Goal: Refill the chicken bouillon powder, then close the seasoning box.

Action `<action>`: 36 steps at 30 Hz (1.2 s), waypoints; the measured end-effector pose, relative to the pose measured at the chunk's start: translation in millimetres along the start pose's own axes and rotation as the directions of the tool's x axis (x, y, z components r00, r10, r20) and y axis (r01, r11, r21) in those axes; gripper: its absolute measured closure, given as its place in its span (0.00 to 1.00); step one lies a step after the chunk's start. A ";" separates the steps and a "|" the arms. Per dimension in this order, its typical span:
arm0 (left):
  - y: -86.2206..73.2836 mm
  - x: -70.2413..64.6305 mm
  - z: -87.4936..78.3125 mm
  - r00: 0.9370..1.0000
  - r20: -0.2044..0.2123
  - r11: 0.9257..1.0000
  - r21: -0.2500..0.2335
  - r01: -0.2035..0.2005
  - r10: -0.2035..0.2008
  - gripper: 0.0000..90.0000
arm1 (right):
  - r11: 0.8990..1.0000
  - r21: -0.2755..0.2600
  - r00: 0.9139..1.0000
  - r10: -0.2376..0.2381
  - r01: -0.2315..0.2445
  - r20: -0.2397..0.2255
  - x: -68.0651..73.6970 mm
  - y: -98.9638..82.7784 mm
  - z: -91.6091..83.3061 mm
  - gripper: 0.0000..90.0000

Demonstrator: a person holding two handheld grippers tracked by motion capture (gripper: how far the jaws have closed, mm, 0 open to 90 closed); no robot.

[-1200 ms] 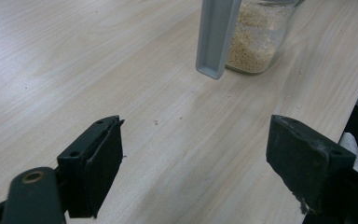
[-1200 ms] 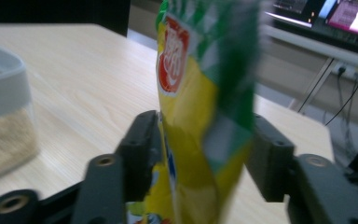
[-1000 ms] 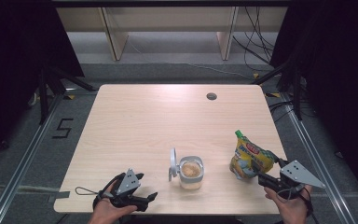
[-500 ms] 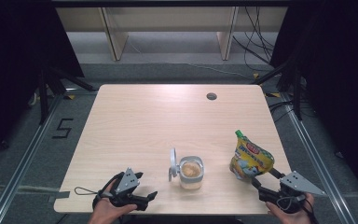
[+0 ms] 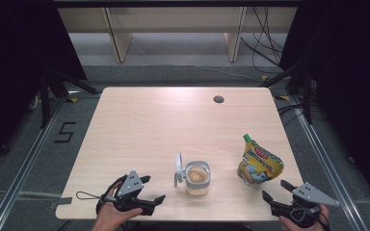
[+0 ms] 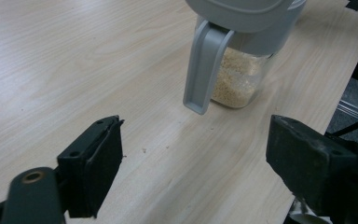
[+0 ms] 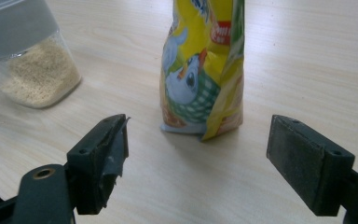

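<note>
A clear jar of pale grains stands near the table's front edge, its grey lid flipped up on the left side. To its right a yellow printed pouch stands upright. My left gripper lies open at the front edge, left of the jar; in the left gripper view the jar and its lid clasp are just ahead of the open gripper. My right gripper has just been opening its jaws and stands open with nothing between them, the pouch a little ahead of the gripper.
The pale wooden table has a small round cable hole at the back right. Dark floor with metal rails surrounds it, and shelving legs stand behind. In the right gripper view the jar sits off to the left.
My right gripper has drawn back from the pouch toward the near table edge and its jaws have spread wider. The pouch, jar and left gripper have stayed put.
</note>
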State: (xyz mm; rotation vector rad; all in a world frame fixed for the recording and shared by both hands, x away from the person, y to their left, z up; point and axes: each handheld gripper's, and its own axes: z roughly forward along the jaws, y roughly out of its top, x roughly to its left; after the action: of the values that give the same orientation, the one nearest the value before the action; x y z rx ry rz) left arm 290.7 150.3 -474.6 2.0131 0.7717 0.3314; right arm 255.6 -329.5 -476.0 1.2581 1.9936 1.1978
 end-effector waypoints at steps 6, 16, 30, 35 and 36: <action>8.1 -5.2 2.0 1.000 0.009 1.000 -0.014 -0.013 0.013 0.40 | 0.999 0.035 1.000 -0.005 0.006 -0.020 2.1 -1.3 1.0 0.24; 21.3 -6.9 4.8 0.995 0.032 0.994 -0.054 -0.091 0.092 0.91 | 0.999 0.037 1.000 -0.015 0.015 -0.007 -0.1 -1.6 0.8 0.25; 44.7 -11.4 11.5 0.993 0.041 0.991 -0.080 -0.110 0.114 0.99 | 0.999 0.049 1.000 -0.013 0.014 -0.021 1.7 -1.4 1.6 0.26; 53.5 -16.2 13.9 0.991 0.051 0.989 -0.086 -0.122 0.127 0.99 | 0.998 0.055 1.000 0.008 -0.008 -0.002 3.9 -1.9 1.0 0.26; 55.2 -16.4 14.8 0.988 0.055 0.987 -0.086 -0.137 0.142 0.99 | 0.998 0.056 1.000 0.008 -0.007 -0.002 3.8 -1.8 0.8 0.26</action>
State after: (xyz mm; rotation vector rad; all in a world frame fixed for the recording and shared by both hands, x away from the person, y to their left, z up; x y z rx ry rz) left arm 307.2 109.1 -435.0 1.9945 0.5712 0.3750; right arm 253.7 -326.2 -477.8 1.2928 2.0383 1.1551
